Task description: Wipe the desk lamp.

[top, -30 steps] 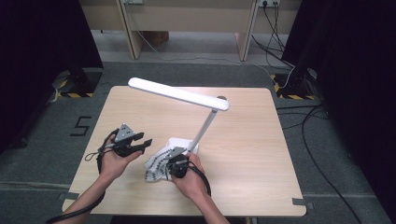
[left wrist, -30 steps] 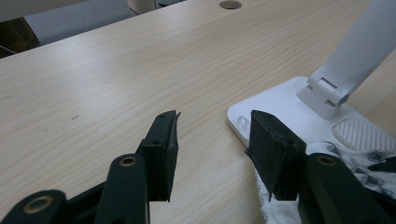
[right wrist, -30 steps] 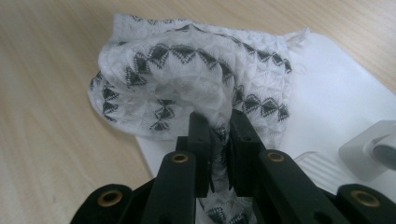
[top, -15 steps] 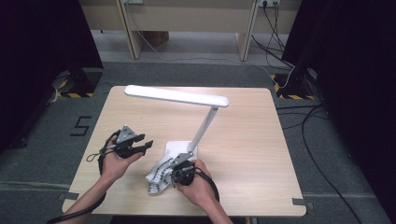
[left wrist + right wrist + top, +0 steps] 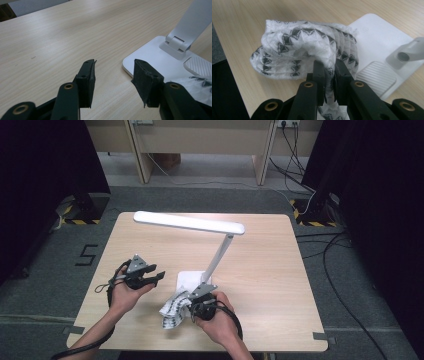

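Right gripper point(image 5: 329, 75) fingers pinch a white cloth with black triangle print point(image 5: 297, 47), bunched and lifted just off the light wooden desk point(image 5: 260, 260) near its front edge, beside the white desk lamp's flat square base point(image 5: 377, 42). Left gripper point(image 5: 113, 75) fingers spread, empty, hovering over bare desk left of the base.

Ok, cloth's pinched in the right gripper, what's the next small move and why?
Probably sweep the cloth across the lamp base. The right gripper is shut on it beside the base, and the left gripper waits open nearby, so wiping looks like the work in hand.
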